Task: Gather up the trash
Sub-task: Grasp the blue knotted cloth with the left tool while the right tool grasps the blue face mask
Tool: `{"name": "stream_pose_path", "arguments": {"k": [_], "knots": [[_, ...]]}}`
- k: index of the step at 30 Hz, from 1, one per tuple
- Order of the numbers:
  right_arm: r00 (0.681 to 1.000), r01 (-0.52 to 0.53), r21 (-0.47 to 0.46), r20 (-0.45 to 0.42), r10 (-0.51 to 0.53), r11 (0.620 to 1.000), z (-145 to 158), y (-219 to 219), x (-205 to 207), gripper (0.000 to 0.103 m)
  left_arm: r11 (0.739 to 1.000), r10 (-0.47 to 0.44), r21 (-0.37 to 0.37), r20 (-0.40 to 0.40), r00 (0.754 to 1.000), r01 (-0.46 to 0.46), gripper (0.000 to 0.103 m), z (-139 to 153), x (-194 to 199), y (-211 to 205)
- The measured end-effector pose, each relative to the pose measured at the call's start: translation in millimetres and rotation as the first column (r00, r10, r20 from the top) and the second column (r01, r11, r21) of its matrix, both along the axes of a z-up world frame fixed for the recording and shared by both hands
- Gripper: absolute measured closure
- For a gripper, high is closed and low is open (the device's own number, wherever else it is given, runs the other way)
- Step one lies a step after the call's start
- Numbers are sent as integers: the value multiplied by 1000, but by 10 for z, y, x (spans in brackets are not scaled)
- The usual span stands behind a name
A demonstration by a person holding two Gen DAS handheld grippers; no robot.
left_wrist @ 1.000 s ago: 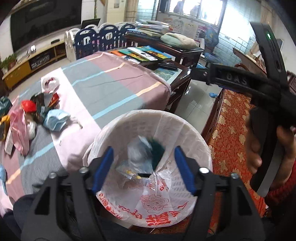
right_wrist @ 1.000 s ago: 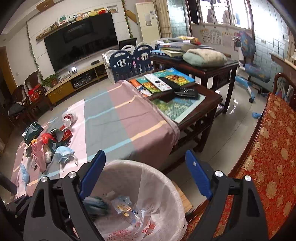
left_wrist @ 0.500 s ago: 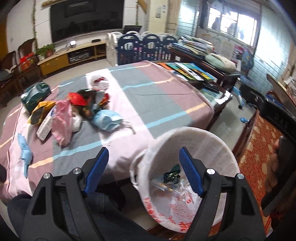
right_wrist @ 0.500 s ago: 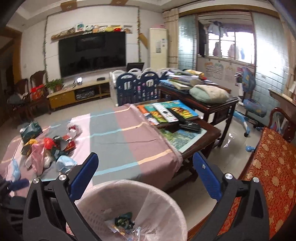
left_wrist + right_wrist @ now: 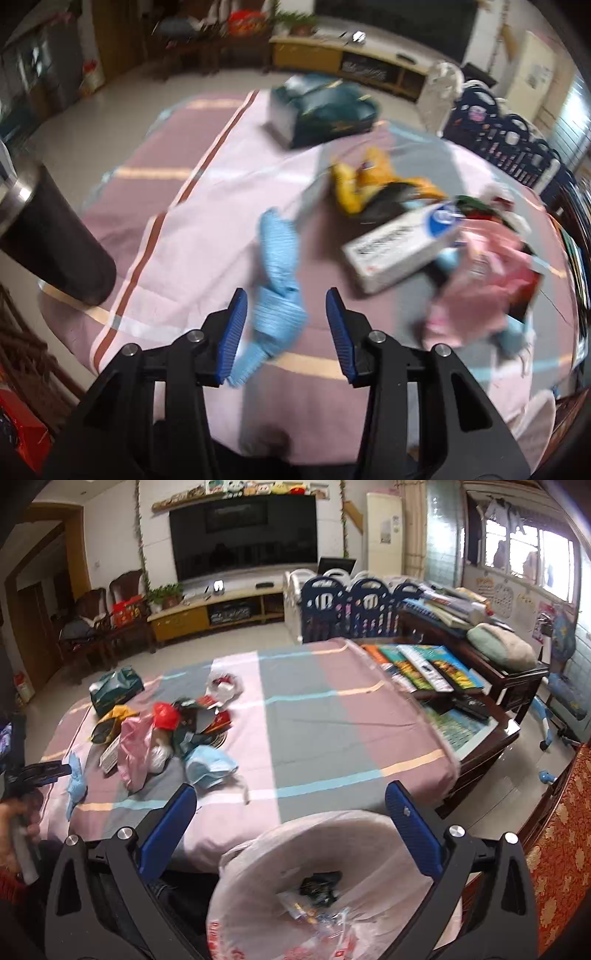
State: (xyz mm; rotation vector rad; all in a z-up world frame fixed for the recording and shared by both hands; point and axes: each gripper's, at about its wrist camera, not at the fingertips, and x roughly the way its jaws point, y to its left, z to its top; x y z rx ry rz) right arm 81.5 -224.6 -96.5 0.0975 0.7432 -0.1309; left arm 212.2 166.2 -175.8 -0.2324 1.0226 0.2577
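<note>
Two hand-held grippers in view. Left hand-held gripper (image 5: 286,325) points down at a crumpled light-blue glove (image 5: 279,280) lying near the front edge of the desk (image 5: 207,206), which has a striped pink/grey cloth. Its jaws have just been closing; the glove sits between the blue pads but the pads don't press on it yet, w/ a gap each side. View is motion-blurred.

Right hand-held gripper (image 5: 291,827), jaws fully apart & empty, hangs over the lined trash bin (image 5: 266,853) just off the desk's front edge; bin already has a few wrappers.

Glove looks thin, soft, v. light: likely to flop & stretch rather than slip. Best hold, I'd judge, is the bunched middle lobe, not the loose tail nearest the front edge, so it lifts in one piece.

Other trash is well apart toward the right: white carton (image 5: 402,247), pink bag (image 5: 484,291), yellow wrapper (image 5: 354,184). Teal packet (image 5: 321,107) lies by the far edge.
</note>
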Motion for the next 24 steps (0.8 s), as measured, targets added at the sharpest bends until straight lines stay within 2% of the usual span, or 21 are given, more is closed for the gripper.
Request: {"name": "stream_pose_path", "arguments": {"k": [2,5,7,9,10,15,18,19,21,22,23,24], "knots": [[998,-21,-28,-54,20,999,-116,166,196,3,998,13,-58,-38,999,-15,57,-202,95,116],[993,-52,-17,-111,50,999,-305,354,489,3,993,-4,-116,-69,998,-4,57,-332,128,69],[984,-88,14,-152,89,996,-478,493,754,3,994,-34,-105,-62,998,27,57,-356,145,-39],[976,-109,12,-189,109,994,-646,637,1042,3,995,-63,-81,-72,995,58,70,-393,180,-126],[973,-117,5,-201,115,993,-711,699,1164,3,995,-66,-79,-73,995,60,71,-421,183,-134],[952,-159,-24,-268,147,987,-1025,956,1595,3,993,-38,-117,-35,999,34,78,-411,157,-36],[944,-178,-54,-291,155,982,-1140,1057,1660,4,990,-8,-141,38,999,14,79,-305,50,82],[944,-179,-63,-293,153,982,-1163,1070,1660,10,989,1,-149,68,998,9,79,-255,19,98],[939,-182,-77,-308,150,980,-1205,1087,1652,38,988,16,-154,120,993,2,79,-172,-41,107],[933,-188,-82,-327,152,979,-1240,1090,1650,58,989,20,-150,132,991,0,79,-150,-51,102],[930,-193,-83,-332,155,978,-1252,1083,1633,68,990,20,-138,140,990,0,79,-132,-64,95],[934,-192,-87,-323,154,978,-1226,1065,1597,74,992,17,-126,145,989,2,79,-122,-65,74]]}}
